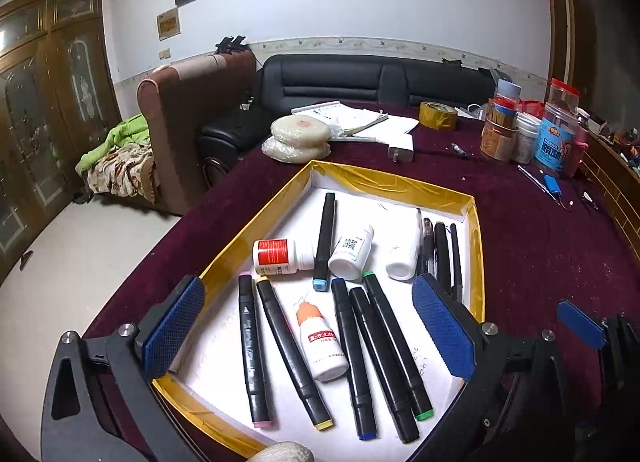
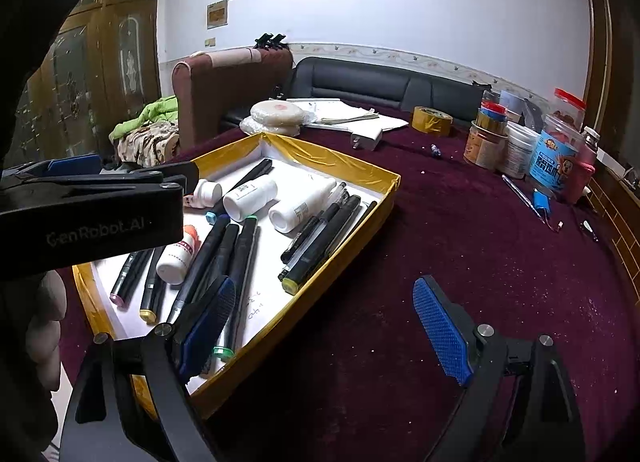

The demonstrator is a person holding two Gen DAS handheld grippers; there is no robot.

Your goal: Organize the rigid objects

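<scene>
Glossy gold-taped box (image 1: 394, 182) (white paper lining), matt black plastic markers (image 1: 294, 354); maroon velvety tablecloth (image 2: 480, 262)

The tray (image 1: 394, 182) rests on the table (image 1: 540, 246). Markers (image 1: 294, 354) lie in its near part, bottles (image 1: 352, 252) behind them, pens (image 1: 442, 250) along its right wall. Jars (image 1: 558, 134) stand at the table's far right.

The left gripper (image 1: 308, 326) hangs over the near end of the tray (image 1: 400, 182) with its blue-padded fingers (image 1: 174, 328) spread wide, one pad over each long rim, and nothing between them. The right gripper (image 2: 328, 334) sits to the right of it, jaws just as wide and empty, its left pad over the tray's near right corner and its right pad out beyond the tray. A bare hand (image 2: 46, 326) shows behind the left gripper's black body.
</scene>
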